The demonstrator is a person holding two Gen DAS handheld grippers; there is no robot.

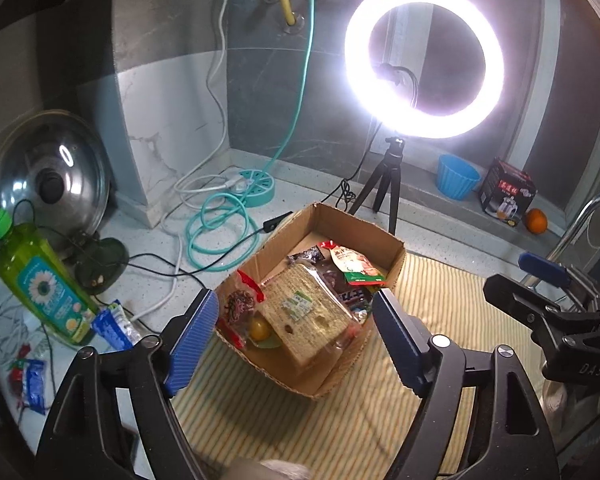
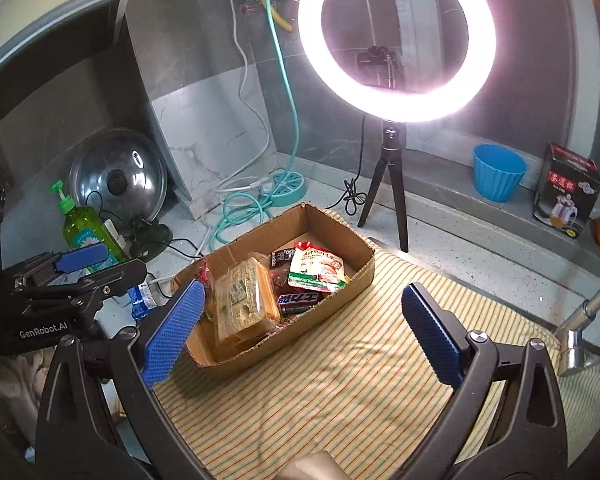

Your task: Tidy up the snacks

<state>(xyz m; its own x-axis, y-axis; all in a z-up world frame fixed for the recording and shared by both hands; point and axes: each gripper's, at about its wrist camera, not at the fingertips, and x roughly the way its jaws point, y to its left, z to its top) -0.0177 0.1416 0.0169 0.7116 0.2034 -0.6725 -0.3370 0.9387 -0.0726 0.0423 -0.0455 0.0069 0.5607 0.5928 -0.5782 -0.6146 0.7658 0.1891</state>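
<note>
An open cardboard box (image 1: pixel 397 263) stands on a striped mat (image 1: pixel 440 320). Inside lie a big wafer pack (image 1: pixel 304 312), a red and green pouch (image 1: pixel 356 266), a dark chocolate bar (image 1: pixel 350 294), a red packet (image 1: pixel 240 306) and a small yellow ball (image 1: pixel 260 329). My left gripper (image 1: pixel 294 300) hovers open over the box's near end with nothing between its blue pads. My right gripper (image 2: pixel 303 292) is also open and holds nothing, in front of the same box (image 2: pixel 362 270), above the mat (image 2: pixel 340 380). The wafer pack (image 2: pixel 242 300) and pouch (image 2: pixel 318 270) show there too.
A lit ring light (image 1: pixel 424 60) on a tripod stands behind the box. Blue cup (image 1: pixel 458 176), black carton (image 1: pixel 508 192) and orange (image 1: pixel 537 221) sit on the back ledge. At left are a green soap bottle (image 1: pixel 40 280), pot lid (image 1: pixel 52 172), cables (image 1: pixel 216 224) and blue packets (image 1: pixel 114 326). A faucet (image 2: pixel 584 320) juts in at right.
</note>
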